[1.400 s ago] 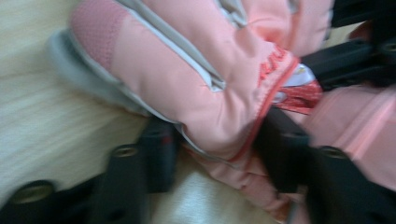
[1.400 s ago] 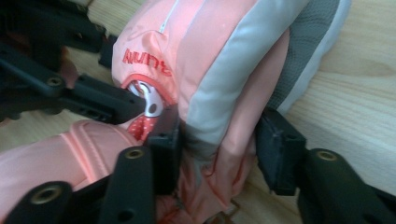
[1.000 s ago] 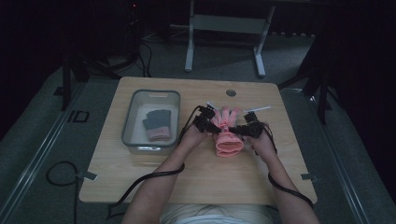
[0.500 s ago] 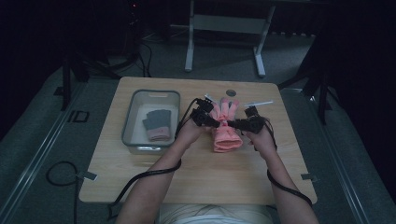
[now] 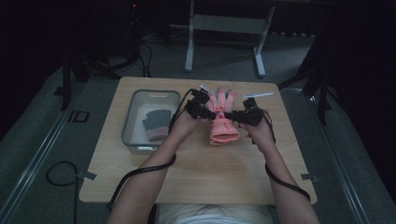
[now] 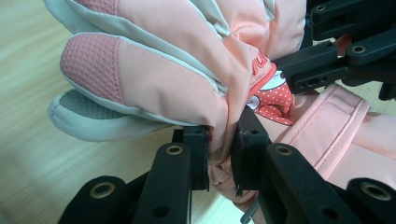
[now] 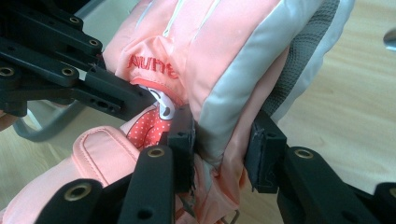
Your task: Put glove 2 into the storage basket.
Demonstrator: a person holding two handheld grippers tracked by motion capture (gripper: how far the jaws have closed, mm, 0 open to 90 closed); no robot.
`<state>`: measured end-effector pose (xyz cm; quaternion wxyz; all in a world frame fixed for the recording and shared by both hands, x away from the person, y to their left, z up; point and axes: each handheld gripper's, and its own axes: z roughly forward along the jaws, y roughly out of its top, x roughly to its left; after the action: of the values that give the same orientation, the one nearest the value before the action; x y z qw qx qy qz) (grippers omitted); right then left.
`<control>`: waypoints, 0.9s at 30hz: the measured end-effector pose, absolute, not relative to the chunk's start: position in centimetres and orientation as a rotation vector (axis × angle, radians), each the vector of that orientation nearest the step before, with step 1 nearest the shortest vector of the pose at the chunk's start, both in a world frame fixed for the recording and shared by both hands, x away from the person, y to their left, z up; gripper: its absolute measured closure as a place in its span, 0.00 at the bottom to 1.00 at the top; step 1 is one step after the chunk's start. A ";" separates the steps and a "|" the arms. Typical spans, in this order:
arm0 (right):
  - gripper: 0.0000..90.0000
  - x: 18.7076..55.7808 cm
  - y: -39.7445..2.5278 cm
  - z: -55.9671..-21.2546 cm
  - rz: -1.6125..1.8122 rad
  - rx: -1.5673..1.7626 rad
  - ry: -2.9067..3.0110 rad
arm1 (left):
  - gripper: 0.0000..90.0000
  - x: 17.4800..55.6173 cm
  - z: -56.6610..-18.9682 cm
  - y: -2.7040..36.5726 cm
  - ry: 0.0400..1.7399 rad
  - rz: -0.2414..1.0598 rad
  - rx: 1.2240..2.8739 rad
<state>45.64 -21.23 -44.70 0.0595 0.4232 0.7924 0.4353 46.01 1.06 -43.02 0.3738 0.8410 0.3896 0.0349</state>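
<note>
The pink ski glove (image 5: pixel 223 122) lies on the wooden table (image 5: pixel 196 177), right of the grey bin (image 5: pixel 135 116) holding a grey glove (image 5: pixel 155 124). Left gripper (image 5: pixel 201 108) and right gripper (image 5: pixel 239 115) each have jaws clamped on the glove's bunched wrist fabric from opposite sides.

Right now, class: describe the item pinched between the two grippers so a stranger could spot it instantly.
On the wooden table, right of the grey bin, the left gripper and right gripper pinch a pink glove at its middle. Unlike the dark grey glove in the bin, it is padded, salmon pink with pale trim.
</note>
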 end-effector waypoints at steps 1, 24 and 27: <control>0.74 45.7 -21.1 -44.4 1.322 1.273 2.399 | 0.87 46.0 -42.6 1.3 0.996 0.099 2.156; 0.74 46.8 -14.9 -38.4 1.376 1.103 2.414 | 0.87 45.1 -36.7 7.4 1.058 0.235 2.096; 0.74 47.0 -13.7 -38.1 1.376 1.084 2.423 | 0.87 44.9 -36.5 8.5 1.075 0.245 2.089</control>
<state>46.96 -13.73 -38.15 0.0758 0.3615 0.8081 0.4589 44.95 8.49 -36.54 0.3799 0.8181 0.4209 0.0959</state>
